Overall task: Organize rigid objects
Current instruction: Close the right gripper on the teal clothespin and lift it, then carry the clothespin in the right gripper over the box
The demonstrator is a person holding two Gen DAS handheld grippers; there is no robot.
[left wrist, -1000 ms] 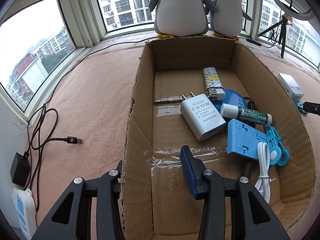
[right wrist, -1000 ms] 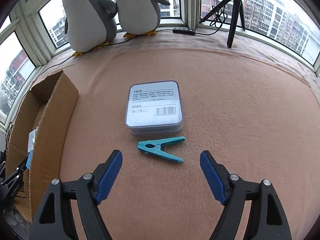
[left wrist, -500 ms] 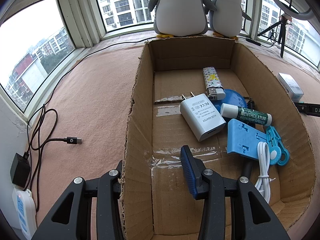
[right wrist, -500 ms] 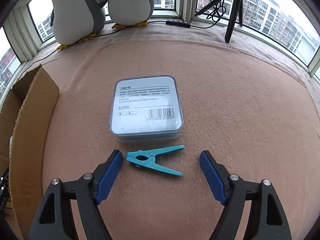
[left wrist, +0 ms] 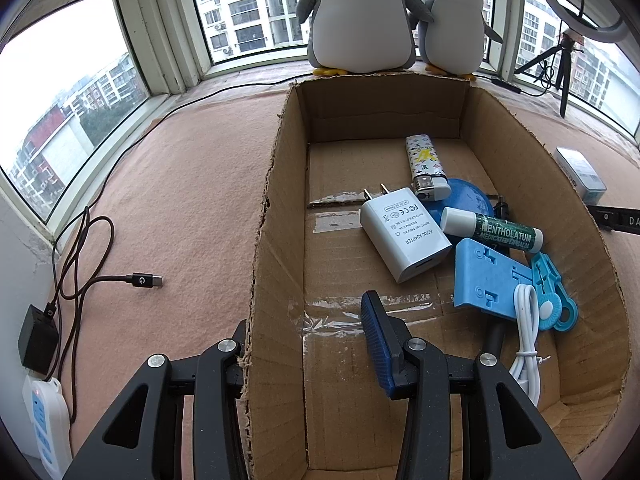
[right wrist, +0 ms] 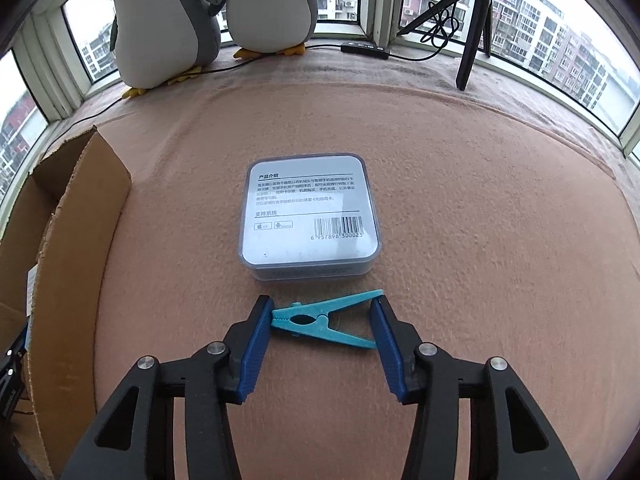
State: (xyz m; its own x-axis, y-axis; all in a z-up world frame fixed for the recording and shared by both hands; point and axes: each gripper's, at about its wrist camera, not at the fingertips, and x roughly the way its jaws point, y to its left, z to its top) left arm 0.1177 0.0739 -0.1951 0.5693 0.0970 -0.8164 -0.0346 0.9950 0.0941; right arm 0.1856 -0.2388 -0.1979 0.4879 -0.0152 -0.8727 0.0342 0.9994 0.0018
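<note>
A teal clothes peg (right wrist: 316,322) lies flat on the pink cloth, just in front of a clear plastic case (right wrist: 310,220). My right gripper (right wrist: 322,308) points down over the peg and its jaws are closing, with the blue pads touching the peg's nose and handle ends. The cardboard box (left wrist: 276,240) holds a white charger (left wrist: 404,232), a lighter (left wrist: 424,168), a lip balm (left wrist: 492,228), a blue plastic plate (left wrist: 486,276), a white cable (left wrist: 526,328) and another teal peg (left wrist: 554,300). My left gripper (left wrist: 306,316) straddles the box's left wall, its right pad clear of the cardboard.
Two plush penguins (right wrist: 208,12) stand on the window ledge behind. A black tripod (right wrist: 472,20) is at the back right. A black USB cable (left wrist: 140,280) and a white power strip (left wrist: 44,432) lie left of the box. The box's wall (right wrist: 76,216) stands left of the peg.
The right gripper has come forward over the peg and its jaws have narrowed from wide apart to touching the peg's ends. The left gripper and the box's contents have not moved.
</note>
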